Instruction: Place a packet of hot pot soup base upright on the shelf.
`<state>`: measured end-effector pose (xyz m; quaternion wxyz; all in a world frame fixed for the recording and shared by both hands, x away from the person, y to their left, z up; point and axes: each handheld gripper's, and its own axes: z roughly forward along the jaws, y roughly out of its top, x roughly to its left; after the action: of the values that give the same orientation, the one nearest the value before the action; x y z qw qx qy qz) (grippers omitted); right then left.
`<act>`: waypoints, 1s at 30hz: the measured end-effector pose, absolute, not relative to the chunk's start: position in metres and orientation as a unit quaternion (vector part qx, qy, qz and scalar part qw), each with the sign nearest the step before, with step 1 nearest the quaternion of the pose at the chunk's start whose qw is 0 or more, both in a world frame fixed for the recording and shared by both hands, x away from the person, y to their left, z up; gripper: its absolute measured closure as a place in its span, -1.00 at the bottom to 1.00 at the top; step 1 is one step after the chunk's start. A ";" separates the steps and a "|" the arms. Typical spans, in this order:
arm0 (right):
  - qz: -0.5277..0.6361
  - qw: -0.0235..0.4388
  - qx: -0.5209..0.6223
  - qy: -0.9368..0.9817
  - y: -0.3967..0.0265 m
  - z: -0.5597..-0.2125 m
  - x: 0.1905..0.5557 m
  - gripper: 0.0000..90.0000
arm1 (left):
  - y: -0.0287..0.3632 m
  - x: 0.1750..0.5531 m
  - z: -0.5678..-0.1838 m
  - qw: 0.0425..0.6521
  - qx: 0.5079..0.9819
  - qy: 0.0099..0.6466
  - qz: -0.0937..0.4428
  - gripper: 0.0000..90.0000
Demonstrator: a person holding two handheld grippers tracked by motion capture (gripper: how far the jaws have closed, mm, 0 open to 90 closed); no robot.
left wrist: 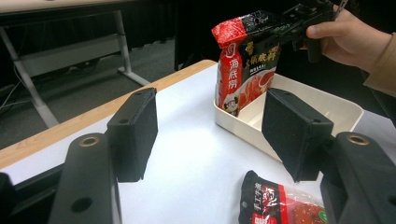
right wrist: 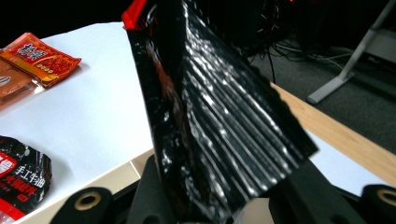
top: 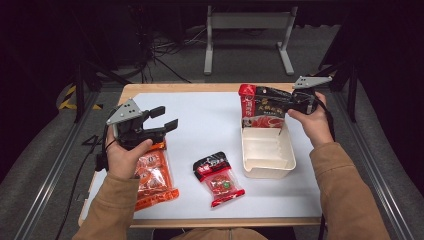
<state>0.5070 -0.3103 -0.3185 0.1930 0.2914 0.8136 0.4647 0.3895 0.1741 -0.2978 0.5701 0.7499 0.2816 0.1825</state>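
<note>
The red and black bag (top: 264, 106) is shiny, with a red top. It stands in the white tray (top: 280, 165). The right gripper (top: 300, 102) pinches it from 3 o'clock. The left gripper (top: 162, 120) is spread wide and holds nothing, far off at 9 o'clock.

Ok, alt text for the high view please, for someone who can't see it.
A person's right tool holds a red-and-black packet upright over the far end of a cream tray on a white table. The left tool hovers open above an orange packet, with a smaller red-and-black packet lying between.
</note>
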 end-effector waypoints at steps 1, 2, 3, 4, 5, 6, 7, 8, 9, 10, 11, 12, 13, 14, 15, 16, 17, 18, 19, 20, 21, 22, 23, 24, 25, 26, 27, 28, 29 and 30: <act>0.464 0.192 0.295 0.813 -0.311 -0.319 0.507 0.59 | 0.174 0.390 -0.298 0.570 0.751 0.282 0.180 -0.19; 0.462 0.191 0.298 0.813 -0.312 -0.320 0.507 0.59 | 0.173 0.390 -0.298 0.570 0.751 0.282 0.179 -0.19; 0.461 0.188 0.305 0.812 -0.314 -0.321 0.507 0.59 | 0.173 0.390 -0.298 0.569 0.752 0.281 0.180 -0.19; 0.459 0.186 0.312 0.811 -0.314 -0.321 0.507 0.60 | 0.172 0.390 -0.298 0.569 0.752 0.281 0.178 -0.19; 0.456 0.184 0.316 0.811 -0.315 -0.321 0.507 0.61 | 0.172 0.391 -0.298 0.569 0.752 0.280 0.178 -0.19; 0.454 0.183 0.320 0.811 -0.316 -0.321 0.506 0.61 | 0.172 0.391 -0.298 0.568 0.753 0.279 0.178 -0.19; 0.452 0.181 0.322 0.812 -0.316 -0.321 0.506 0.60 | 0.171 0.391 -0.298 0.568 0.753 0.279 0.178 -0.19; 0.451 0.182 0.323 0.812 -0.316 -0.321 0.506 0.60 | 0.171 0.392 -0.298 0.568 0.754 0.279 0.177 -0.19; 0.449 0.181 0.325 0.812 -0.316 -0.321 0.506 0.60 | 0.171 0.392 -0.298 0.567 0.755 0.278 0.177 -0.19; 0.448 0.182 0.325 0.813 -0.315 -0.321 0.505 0.60 | 0.171 0.392 -0.298 0.566 0.756 0.278 0.176 -0.19; 0.447 0.183 0.326 0.813 -0.315 -0.320 0.505 0.60 | 0.171 0.392 -0.298 0.565 0.757 0.279 0.174 -0.19; 0.446 0.182 0.328 0.813 -0.315 -0.320 0.505 0.59 | 0.171 0.392 -0.298 0.563 0.759 0.279 0.172 -0.19; 0.446 0.182 0.328 0.813 -0.315 -0.320 0.505 0.57 | 0.171 0.393 -0.299 0.562 0.759 0.279 0.173 -0.20; 0.446 0.183 0.329 0.812 -0.315 -0.320 0.505 0.52 | 0.171 0.393 -0.299 0.562 0.759 0.280 0.172 -0.20; 0.447 0.183 0.332 0.810 -0.315 -0.320 0.504 0.40 | 0.171 0.393 -0.299 0.562 0.759 0.281 0.172 -0.20; 0.447 0.182 0.335 0.810 -0.315 -0.320 0.504 0.34 | 0.171 0.393 -0.300 0.563 0.758 0.283 0.172 -0.20; 0.447 0.183 0.338 0.808 -0.316 -0.320 0.503 0.29 | 0.171 0.393 -0.300 0.563 0.757 0.283 0.173 -0.20; 0.447 0.184 0.340 0.806 -0.317 -0.319 0.502 0.23 | 0.171 0.393 -0.300 0.564 0.756 0.283 0.171 -0.20; 0.450 0.184 0.345 0.803 -0.319 -0.319 0.501 0.18 | 0.171 0.394 -0.300 0.565 0.757 0.283 0.169 -0.20; 0.452 0.182 0.348 0.801 -0.320 -0.318 0.500 0.14 | 0.171 0.394 -0.300 0.566 0.757 0.282 0.168 -0.20; 0.453 0.183 0.350 0.799 -0.322 -0.317 0.498 0.11 | 0.171 0.394 -0.300 0.565 0.757 0.283 0.168 -0.20; 0.455 0.182 0.353 0.797 -0.323 -0.317 0.497 0.06 | 0.171 0.394 -0.301 0.563 0.758 0.283 0.169 -0.20; 0.457 0.180 0.355 0.795 -0.324 -0.316 0.495 0.03 | 0.171 0.394 -0.301 0.561 0.759 0.284 0.169 -0.21; 0.460 0.179 0.356 0.794 -0.325 -0.316 0.494 0.00 | 0.171 0.394 -0.301 0.562 0.758 0.285 0.168 -0.21; 0.465 0.177 0.359 0.789 -0.326 -0.315 0.492 -0.05 | 0.171 0.394 -0.302 0.564 0.757 0.284 0.166 -0.21; 0.472 0.177 0.359 0.786 -0.327 -0.313 0.489 -0.08 | 0.172 0.394 -0.302 0.565 0.756 0.285 0.165 -0.21; 0.475 0.178 0.359 0.784 -0.328 -0.312 0.487 -0.09 | 0.173 0.394 -0.303 0.564 0.755 0.288 0.167 -0.21; 0.476 0.182 0.359 0.782 -0.329 -0.311 0.484 -0.10 | 0.173 0.394 -0.303 0.565 0.754 0.289 0.170 -0.21; 0.475 0.186 0.359 0.782 -0.329 -0.309 0.481 -0.10 | 0.174 0.395 -0.303 0.565 0.753 0.289 0.172 -0.21; 0.475 0.190 0.357 0.782 -0.330 -0.308 0.479 -0.10 | 0.176 0.395 -0.304 0.569 0.749 0.292 0.172 -0.22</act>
<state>0.4791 -0.3297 -0.3081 0.1898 0.3574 0.7817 0.4745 0.3946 0.1756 -0.3043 0.5692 0.7493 0.2917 0.1717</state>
